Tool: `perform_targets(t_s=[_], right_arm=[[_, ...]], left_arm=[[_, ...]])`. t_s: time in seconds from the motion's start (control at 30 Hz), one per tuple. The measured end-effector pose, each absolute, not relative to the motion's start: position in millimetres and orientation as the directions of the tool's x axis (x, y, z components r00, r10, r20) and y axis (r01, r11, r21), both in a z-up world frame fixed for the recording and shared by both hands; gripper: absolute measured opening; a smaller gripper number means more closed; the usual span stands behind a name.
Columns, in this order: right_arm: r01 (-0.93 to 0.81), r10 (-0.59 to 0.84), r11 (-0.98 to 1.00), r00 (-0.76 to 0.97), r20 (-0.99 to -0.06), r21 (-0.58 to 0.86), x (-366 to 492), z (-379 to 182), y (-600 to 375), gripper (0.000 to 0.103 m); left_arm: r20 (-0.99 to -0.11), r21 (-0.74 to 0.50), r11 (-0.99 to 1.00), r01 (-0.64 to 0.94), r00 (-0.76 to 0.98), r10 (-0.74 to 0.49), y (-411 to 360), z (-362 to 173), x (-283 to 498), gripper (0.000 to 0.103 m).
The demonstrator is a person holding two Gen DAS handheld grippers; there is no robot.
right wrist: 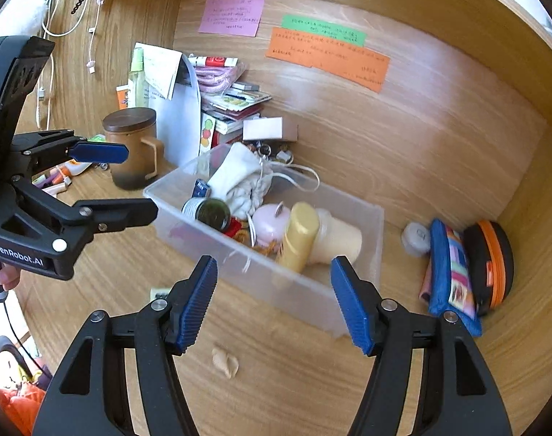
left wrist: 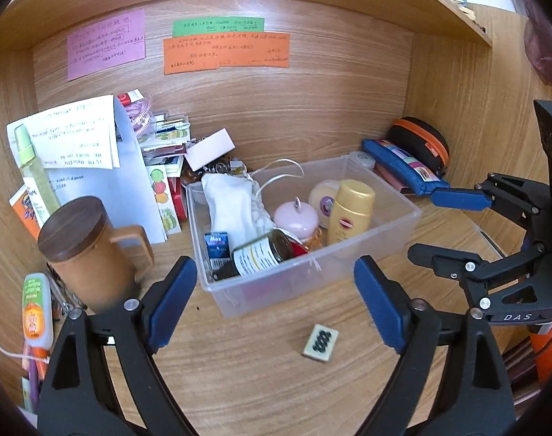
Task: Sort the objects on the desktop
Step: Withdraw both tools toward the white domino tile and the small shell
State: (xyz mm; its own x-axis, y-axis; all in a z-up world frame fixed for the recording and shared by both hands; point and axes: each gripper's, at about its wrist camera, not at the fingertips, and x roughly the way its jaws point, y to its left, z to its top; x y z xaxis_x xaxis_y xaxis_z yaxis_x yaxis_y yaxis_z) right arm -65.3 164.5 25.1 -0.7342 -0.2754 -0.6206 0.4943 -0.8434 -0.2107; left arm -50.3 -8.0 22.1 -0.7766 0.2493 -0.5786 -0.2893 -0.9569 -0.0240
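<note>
Left hand-held gripper point(left wrist: 276, 301) view alone shows whole mahjong tile point(left wrist: 320, 342).

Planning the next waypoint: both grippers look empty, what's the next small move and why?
Probably lower the left gripper onto the mahjong tile. Its jaws are wide open and empty, and the tile lies loose on the desk just ahead of them, outside the clear bin that already holds the other small items.
</note>
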Motion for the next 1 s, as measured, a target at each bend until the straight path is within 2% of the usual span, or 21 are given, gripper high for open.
perform_targets(t_s=[0.17, 0.7, 0.8, 1.0], right_arm=[[0.499, -0.286, -0.847, -0.718, -0.635, -0.182, -53, 15, 176, 0.061], [0.561, -0.319, -0.824, -0.566, -0.761, -0.072, -47, -54, 179, 0.061], [0.561, -0.318, -0.826, -0.548, -0.774, -0.058, -51, -61, 179, 0.061], [0.566, -0.337, -0.824, -0.514, -0.789, -0.016, -60, -67, 178, 0.061]], left_arm=[[-0.596, -0.015, -0.955, -0.295, -0.764, 0.246, -1, 11, -40, 0.091], [-0.718, -0.027, -0.952, -0.304, -0.656, 0.230, 22, -51, -39, 0.091], [-0.728, -0.034, -0.948, -0.316, -0.642, 0.240, 24, -57, -41, 0.084], [-0.758, -0.035, -0.939, -0.343, -0.603, 0.249, 29, -67, -52, 0.064]])
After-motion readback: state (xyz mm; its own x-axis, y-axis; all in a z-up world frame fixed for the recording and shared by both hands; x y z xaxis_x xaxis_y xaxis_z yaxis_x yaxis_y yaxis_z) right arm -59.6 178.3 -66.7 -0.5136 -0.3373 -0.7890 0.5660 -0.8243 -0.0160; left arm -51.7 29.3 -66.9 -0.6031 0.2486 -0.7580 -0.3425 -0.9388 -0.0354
